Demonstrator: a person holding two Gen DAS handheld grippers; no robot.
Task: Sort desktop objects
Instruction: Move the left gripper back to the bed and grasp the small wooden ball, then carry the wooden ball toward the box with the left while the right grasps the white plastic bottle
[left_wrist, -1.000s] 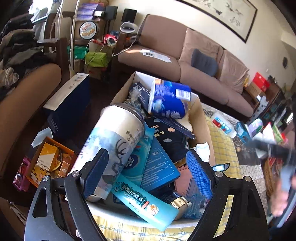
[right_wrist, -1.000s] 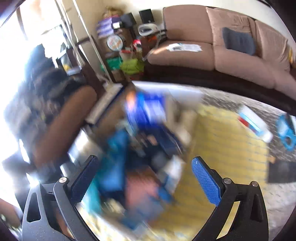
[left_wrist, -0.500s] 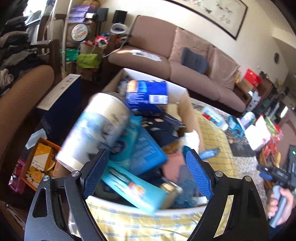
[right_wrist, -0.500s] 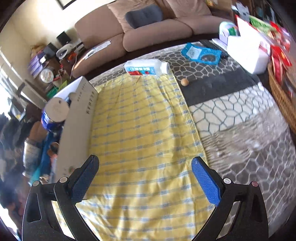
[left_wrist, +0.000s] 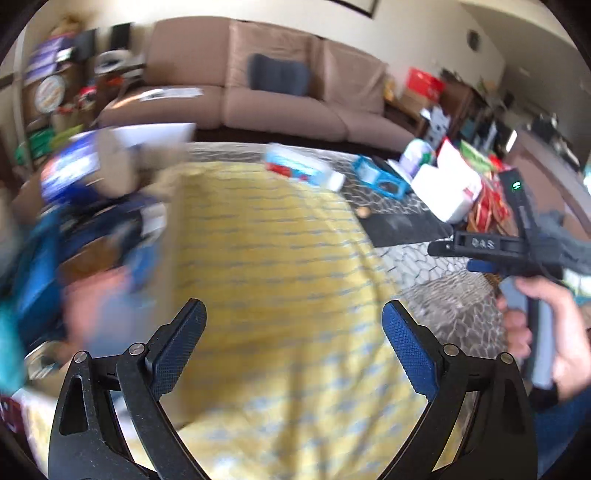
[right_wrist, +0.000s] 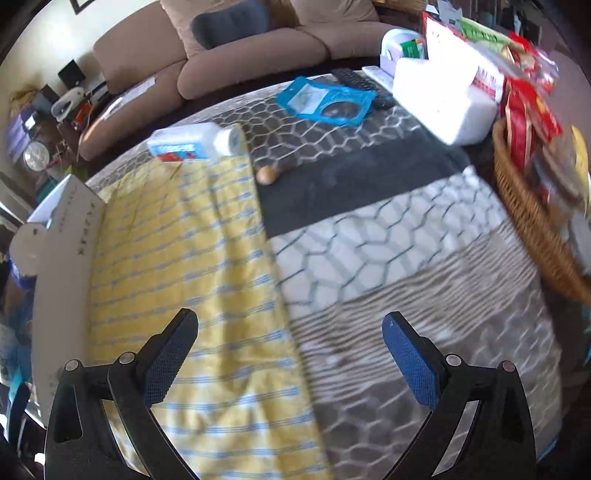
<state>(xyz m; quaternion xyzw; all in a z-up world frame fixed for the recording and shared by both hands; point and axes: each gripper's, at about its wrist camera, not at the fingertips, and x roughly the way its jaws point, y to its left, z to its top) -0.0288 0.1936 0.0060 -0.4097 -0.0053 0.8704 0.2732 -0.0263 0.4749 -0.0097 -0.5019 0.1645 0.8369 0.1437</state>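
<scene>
White bottle lying flat — cap rightward, left gripper just widened, empty, right gripper wide, empty

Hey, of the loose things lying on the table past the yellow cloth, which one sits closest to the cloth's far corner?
The white bottle lying on its side with a red and blue label; its cap end meets the yellow cloth. The small wooden ball sits beside the cloth's edge; the blue packet is farther.

Yellow cloth bare; basket right.
</scene>
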